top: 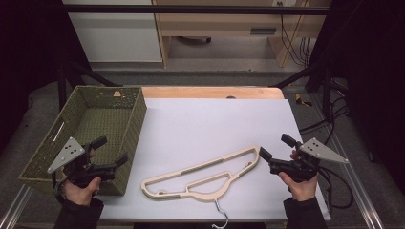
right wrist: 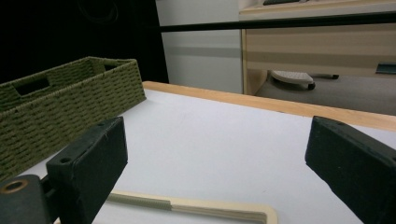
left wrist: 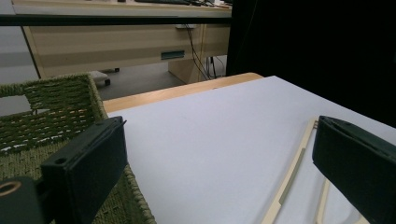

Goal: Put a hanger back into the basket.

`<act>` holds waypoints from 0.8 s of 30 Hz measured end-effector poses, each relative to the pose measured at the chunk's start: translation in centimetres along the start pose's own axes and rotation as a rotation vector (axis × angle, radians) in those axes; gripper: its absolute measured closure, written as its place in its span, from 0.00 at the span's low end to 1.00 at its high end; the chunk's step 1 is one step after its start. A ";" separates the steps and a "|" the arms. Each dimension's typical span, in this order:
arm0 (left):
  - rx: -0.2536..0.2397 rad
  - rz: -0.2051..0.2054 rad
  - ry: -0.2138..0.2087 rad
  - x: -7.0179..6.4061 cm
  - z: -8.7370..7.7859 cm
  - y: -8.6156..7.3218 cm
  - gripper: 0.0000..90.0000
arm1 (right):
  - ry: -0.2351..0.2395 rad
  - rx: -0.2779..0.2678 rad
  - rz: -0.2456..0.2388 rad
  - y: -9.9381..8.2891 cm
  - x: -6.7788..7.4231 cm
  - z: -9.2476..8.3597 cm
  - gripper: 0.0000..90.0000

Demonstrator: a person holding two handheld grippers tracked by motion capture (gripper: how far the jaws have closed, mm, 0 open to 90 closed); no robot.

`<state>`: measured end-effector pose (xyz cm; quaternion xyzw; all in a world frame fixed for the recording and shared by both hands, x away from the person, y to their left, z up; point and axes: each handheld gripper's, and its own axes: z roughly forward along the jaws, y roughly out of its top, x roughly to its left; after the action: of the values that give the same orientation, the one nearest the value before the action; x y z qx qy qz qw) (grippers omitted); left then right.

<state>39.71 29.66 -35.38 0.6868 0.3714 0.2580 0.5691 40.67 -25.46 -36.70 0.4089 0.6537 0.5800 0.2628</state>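
A cream hanger [top: 205,174] lies flat on the white table top [top: 215,124], near the front, with its metal hook [top: 220,214] pointing over the front edge. My left gripper [top: 111,150] hovers open over the near right corner of a green woven basket [top: 134,121], left of the hanger. My right gripper [top: 276,146] is open and holds nothing, just off the hanger's right end. In the left gripper view the jaws [left wrist: 219,172] stand wide apart, with the hanger [left wrist: 292,172] at right and the basket [left wrist: 51,112] at left. Between the spread jaws [right wrist: 217,168] in the right gripper view lies the hanger [right wrist: 196,205], with the basket [right wrist: 60,107] beyond.
A wooden strip [top: 210,91] edges the table's far side. Beyond it stand a light wood desk [top: 224,24] and a white cabinet [top: 114,33]. Cables [top: 329,124] trail off the table's right side. A black bar [top: 191,9] crosses overhead.
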 end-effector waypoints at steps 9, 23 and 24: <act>0.007 0.010 -0.008 0.0 0.2 -0.1 0.04 | -0.004 0.036 -0.008 -0.1 0.3 0.4 0.08; 0.043 0.041 -0.026 -1.0 1.1 -0.5 0.04 | 0.079 0.115 -0.066 -0.4 2.2 1.4 0.13; 0.045 0.044 -0.028 -1.0 1.1 -0.5 0.04 | 0.087 0.121 -0.069 -0.5 2.4 1.5 0.13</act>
<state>39.87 28.20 -35.99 0.7108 0.3539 0.2526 0.5529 40.52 -22.57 -37.12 0.3760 0.7120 0.5471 0.2288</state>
